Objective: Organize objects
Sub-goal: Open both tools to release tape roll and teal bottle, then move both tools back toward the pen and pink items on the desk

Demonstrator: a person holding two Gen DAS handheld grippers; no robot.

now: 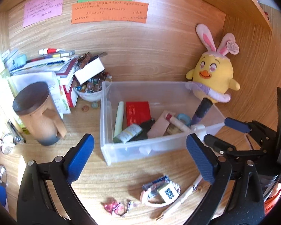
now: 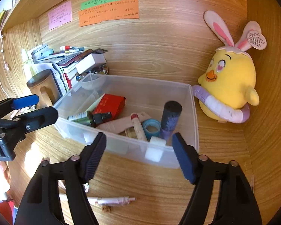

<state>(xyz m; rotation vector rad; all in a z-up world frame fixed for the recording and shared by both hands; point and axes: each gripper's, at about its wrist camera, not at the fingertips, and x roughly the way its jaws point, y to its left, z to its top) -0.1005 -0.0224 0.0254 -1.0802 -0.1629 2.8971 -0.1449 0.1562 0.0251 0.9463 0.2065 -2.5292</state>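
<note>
Clear plastic bin sits mid-frame on wooden desk, holding red packet, green tube, dark bottle, blue tape roll & purple-black cylinder leaning in its right corner. Left gripper released, jaws wide, nothing btwn, low in frame just before bin's front wall. Right gripper also spread apart, empty, at bin's front edge. Pen & crumpled wrappers lie on desk at bottom. Yellow chick plush right of bin, touching it
</note>
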